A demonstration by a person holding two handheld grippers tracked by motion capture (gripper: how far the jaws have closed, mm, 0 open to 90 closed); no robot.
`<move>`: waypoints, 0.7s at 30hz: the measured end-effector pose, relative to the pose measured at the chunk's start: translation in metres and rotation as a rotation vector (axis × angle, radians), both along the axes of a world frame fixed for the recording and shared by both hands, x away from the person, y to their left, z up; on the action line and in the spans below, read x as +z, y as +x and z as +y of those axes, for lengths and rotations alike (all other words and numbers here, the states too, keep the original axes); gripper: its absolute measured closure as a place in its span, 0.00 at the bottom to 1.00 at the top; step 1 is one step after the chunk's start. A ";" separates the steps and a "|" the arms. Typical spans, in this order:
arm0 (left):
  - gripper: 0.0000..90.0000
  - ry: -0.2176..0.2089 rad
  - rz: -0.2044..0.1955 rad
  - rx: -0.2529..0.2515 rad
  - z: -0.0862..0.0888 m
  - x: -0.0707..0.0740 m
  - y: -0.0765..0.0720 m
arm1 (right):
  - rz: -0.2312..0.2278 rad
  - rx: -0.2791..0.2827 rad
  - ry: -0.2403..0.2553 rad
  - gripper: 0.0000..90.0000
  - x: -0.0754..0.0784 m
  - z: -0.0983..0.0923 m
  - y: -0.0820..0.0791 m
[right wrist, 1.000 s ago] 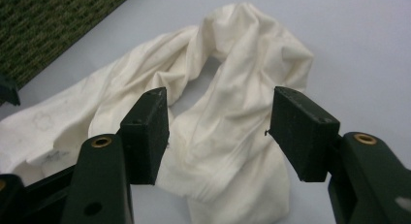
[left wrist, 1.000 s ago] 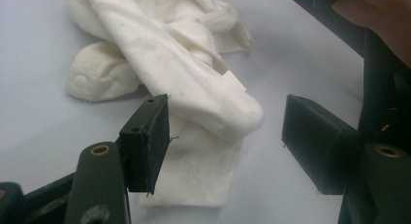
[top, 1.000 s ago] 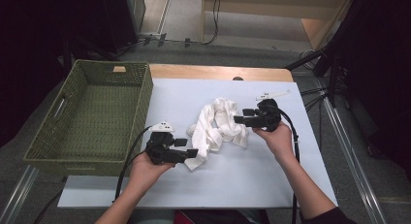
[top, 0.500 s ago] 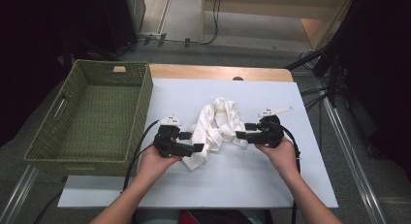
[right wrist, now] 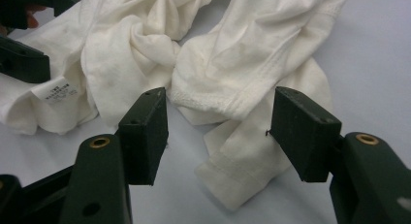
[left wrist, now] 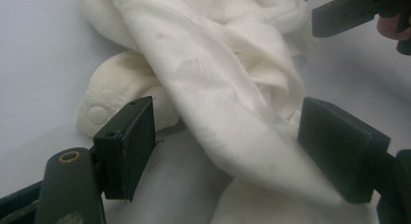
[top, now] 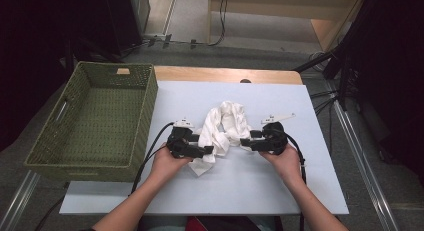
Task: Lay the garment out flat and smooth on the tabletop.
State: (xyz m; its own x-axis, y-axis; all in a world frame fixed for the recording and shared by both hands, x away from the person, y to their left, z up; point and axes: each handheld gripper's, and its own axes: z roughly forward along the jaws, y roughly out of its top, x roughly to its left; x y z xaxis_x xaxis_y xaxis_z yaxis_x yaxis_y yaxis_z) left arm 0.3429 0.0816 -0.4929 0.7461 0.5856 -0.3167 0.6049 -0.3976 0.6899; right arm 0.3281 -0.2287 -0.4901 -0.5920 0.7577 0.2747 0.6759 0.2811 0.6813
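**Jaws open astride the garment: risk of a partial or layered pick-up**

Jaws of both grippers stand apart, with nothing clamped.

High view: the left gripper [top: 209, 151] and the right gripper [top: 245, 142] face each other across the white garment [top: 223, 125], which lies crumpled on the pale blue table mat [top: 280, 186]. From the garment, the left gripper sits at about 7 o'clock and the right gripper at about 4 o'clock. The woven basket [top: 95, 166] stands well apart at 9 o'clock. Judgement: if each gripper seizes an unrelated fold, lifting will twist the cloth rather than spread it.

Left gripper view: the jaws have just been opening and now stand wide. A diagonal band of the garment [left wrist: 228, 112] runs between them, and neither of the pads [left wrist: 131, 141] presses on it. A thicker rolled edge lies at 10 o'clock, beside the left pad. Judgement: closing here may catch several layers at once, or only the loose top sheet, which could slide out under load.

Right gripper view: the jaws stand moderately wide over a ribbed hem [right wrist: 228, 100] and a sleeve-like end [right wrist: 242, 170] at 6 o'clock. The pads [right wrist: 145, 132] are clear of the fabric. A sewn label [right wrist: 57, 92] shows at 9 o'clock. Judgement: closing too high would pinch the edge alone and drop the rest.
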 end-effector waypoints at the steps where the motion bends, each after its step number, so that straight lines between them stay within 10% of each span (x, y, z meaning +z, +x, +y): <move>1: 0.24 0.001 -0.001 0.005 -0.001 -0.002 0.001 | 0.001 0.001 -0.002 0.42 -0.001 0.001 0.001; 21: 0.67 -0.022 0.053 -0.046 -0.008 -0.019 0.005 | 0.054 -0.012 0.030 0.88 0.003 0.002 0.008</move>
